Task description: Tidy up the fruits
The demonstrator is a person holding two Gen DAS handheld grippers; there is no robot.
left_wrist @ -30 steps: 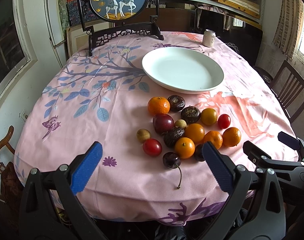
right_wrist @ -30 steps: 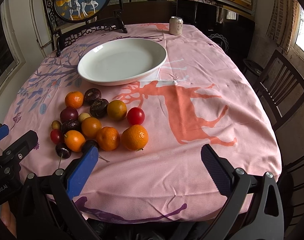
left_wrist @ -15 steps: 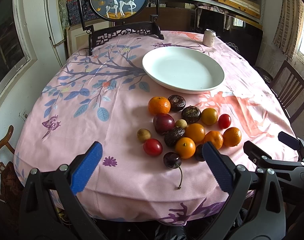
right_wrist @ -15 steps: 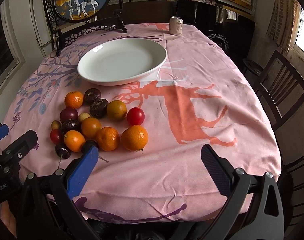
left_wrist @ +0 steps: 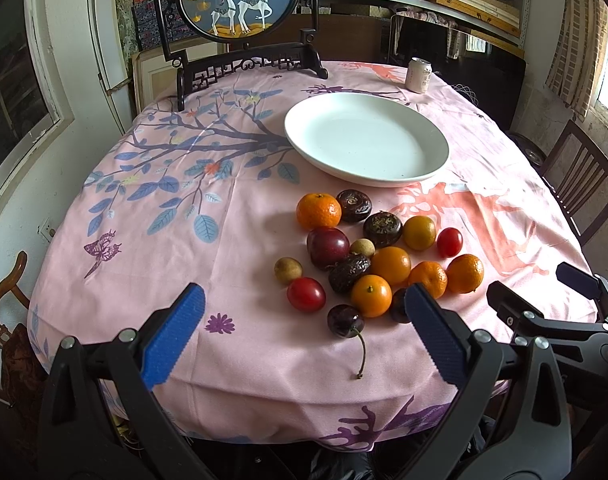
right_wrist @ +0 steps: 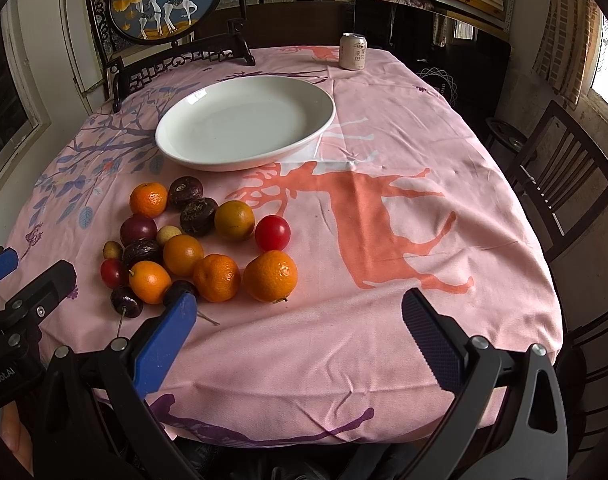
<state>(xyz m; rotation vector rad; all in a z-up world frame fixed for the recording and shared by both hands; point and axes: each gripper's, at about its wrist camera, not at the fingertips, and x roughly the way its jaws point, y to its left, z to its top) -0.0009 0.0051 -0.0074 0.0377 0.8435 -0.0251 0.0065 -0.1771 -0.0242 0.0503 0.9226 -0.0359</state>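
A cluster of small fruits [left_wrist: 368, 256] lies on the pink tablecloth: several oranges, dark plums, red cherry tomatoes, a stemmed cherry [left_wrist: 345, 321] and pale longans. Beyond them sits an empty white plate [left_wrist: 366, 138]. My left gripper [left_wrist: 304, 300] is open near the table's front edge, with the cherry and a red tomato [left_wrist: 306, 294] just ahead of its fingers. In the right wrist view the same fruits [right_wrist: 200, 236] lie at the left, the plate [right_wrist: 246, 126] behind them. My right gripper [right_wrist: 296, 306] is open over bare cloth, holding nothing.
A drink can [left_wrist: 419, 75] stands at the table's far edge, a framed deer screen [left_wrist: 240, 0] on a black stand at the far left. Dark wooden chairs [right_wrist: 560, 176] flank the right side. Shelves fill the back wall.
Both views shift only slightly; the fruits and plate stay where they were and both grippers remain open.
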